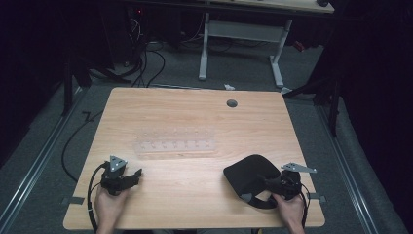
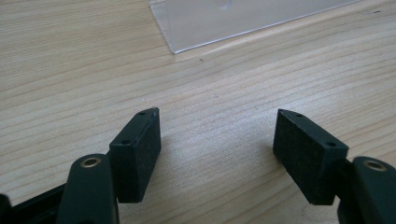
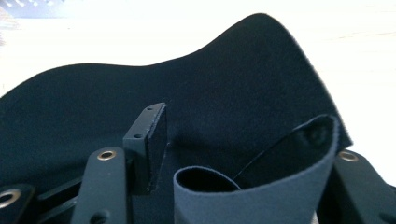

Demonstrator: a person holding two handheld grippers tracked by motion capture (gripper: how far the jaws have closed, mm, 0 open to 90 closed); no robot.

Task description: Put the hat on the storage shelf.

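High view, black sleep mask [image 1: 251,173] long axis diagonal, strap between right tool's [image 1: 273,184] spread jaws.

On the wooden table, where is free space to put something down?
The table is bare between the clear plastic tray and its far edge, and in front between the left gripper and the black fabric piece. The front right corner is crowded by the fabric and right gripper.
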